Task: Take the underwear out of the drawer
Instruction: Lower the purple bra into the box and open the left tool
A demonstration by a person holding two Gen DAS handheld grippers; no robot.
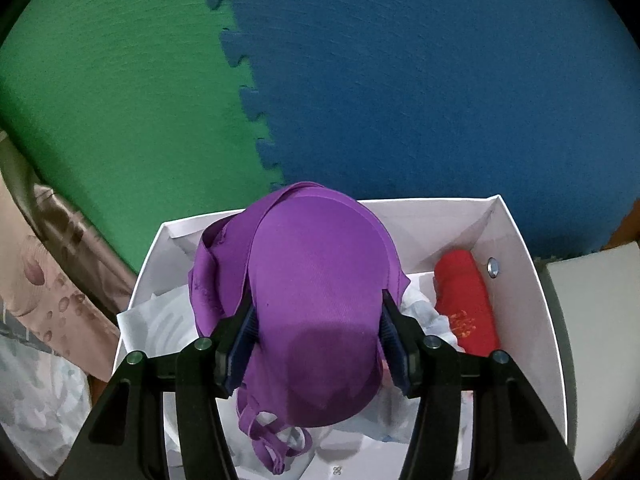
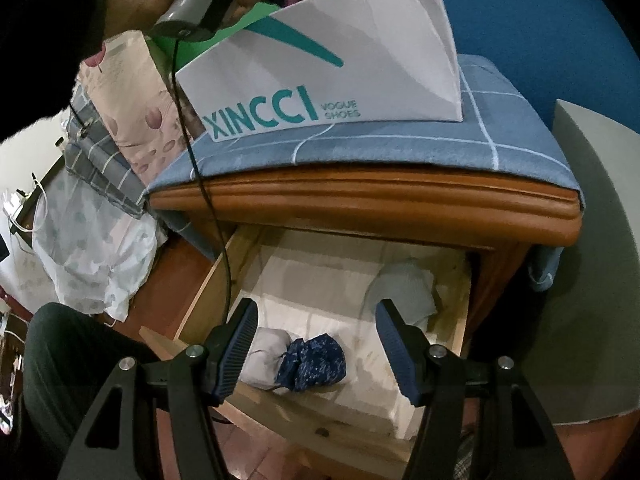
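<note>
My left gripper is shut on a purple bra and holds it over a white shoe box. A red rolled garment lies in the box at the right, on white paper. My right gripper is open and empty above the open wooden drawer. In the drawer lie a dark blue patterned bundle, a pale grey bundle beside it, and a light blue folded piece at the back right. The left gripper's handle shows at the top of the right wrist view, above the box.
The shoe box stands on a blue checked cloth on top of the wooden nightstand. Folded bedding lies to the left. A cable hangs down past the drawer's left side. Green and blue foam mats cover the wall behind.
</note>
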